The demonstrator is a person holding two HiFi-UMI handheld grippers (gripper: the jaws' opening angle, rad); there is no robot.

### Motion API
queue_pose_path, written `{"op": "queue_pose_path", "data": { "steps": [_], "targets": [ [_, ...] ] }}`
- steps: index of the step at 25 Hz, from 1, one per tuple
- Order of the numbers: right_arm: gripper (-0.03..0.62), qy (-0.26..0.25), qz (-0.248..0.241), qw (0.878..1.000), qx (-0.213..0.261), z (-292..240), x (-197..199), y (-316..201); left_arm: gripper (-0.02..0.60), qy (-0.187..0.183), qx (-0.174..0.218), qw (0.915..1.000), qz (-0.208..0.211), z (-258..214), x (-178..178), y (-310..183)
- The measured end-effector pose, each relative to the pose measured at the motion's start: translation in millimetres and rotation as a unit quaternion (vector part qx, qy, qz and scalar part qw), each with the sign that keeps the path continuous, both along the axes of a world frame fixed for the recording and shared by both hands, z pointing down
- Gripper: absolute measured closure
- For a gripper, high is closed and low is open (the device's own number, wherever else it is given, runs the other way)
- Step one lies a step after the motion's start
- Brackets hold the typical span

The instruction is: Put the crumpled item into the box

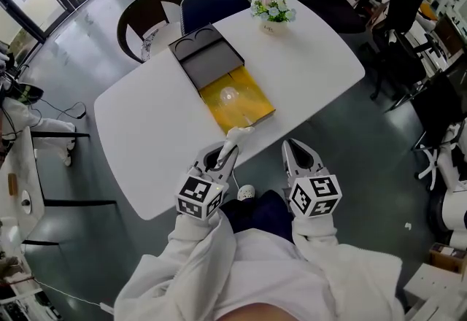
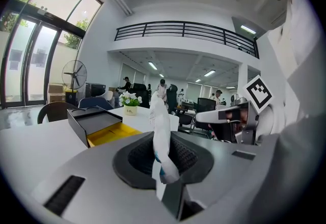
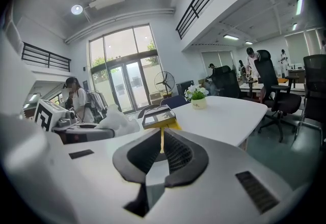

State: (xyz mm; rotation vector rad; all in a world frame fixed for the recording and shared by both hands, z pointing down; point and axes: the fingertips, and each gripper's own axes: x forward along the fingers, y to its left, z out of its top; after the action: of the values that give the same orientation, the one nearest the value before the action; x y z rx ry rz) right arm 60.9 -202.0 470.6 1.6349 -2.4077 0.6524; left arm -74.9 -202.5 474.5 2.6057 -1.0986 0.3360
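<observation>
Clearly the crumpled item [image 2: 159, 121], a white twist of paper or tissue, is pinched upright between the jaws of our left gripper [image 1: 228, 149], and its top stands well above the pads. From the head view we have it over the near edge of the table [image 1: 321, 57], just beside the near end of the box [image 1: 252, 114] but not yet above the yellow inside. The box lies open, with its dark lid [image 1: 211, 60] folded back on the far side, so nothing blocks the way in. We judge that the carry is nearly over and the drop is what remains. To do it well we should bring the left gripper forward until the item hangs plainly over the yellow floor, dip the tips below the rim if we can, and only then part the jaws. So light a thing may cling to a pad or drift over the wall. Our right gripper [image 3: 162, 141] has its jaws drawn together on nothing and rides just beside the left; we should keep it back from the box. The flowers [image 1: 273, 9] stand well apart.
</observation>
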Motion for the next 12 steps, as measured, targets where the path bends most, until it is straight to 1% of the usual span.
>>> {"op": "queue_pose_path", "data": {
  "steps": [7,12],
  "targets": [
    [0.556,0.011,-0.013,1.000,-0.016,4.1,-5.7,5.2,0.523,0.013,-0.011,0.9998,-0.007,4.0,-2.4,8.0],
    [0.555,0.019,-0.020,0.999,-0.017,5.0,-6.5,1.2,0.523,0.021,-0.015,0.9994,-0.023,7.2,-9.3,3.8]
  ]
}}
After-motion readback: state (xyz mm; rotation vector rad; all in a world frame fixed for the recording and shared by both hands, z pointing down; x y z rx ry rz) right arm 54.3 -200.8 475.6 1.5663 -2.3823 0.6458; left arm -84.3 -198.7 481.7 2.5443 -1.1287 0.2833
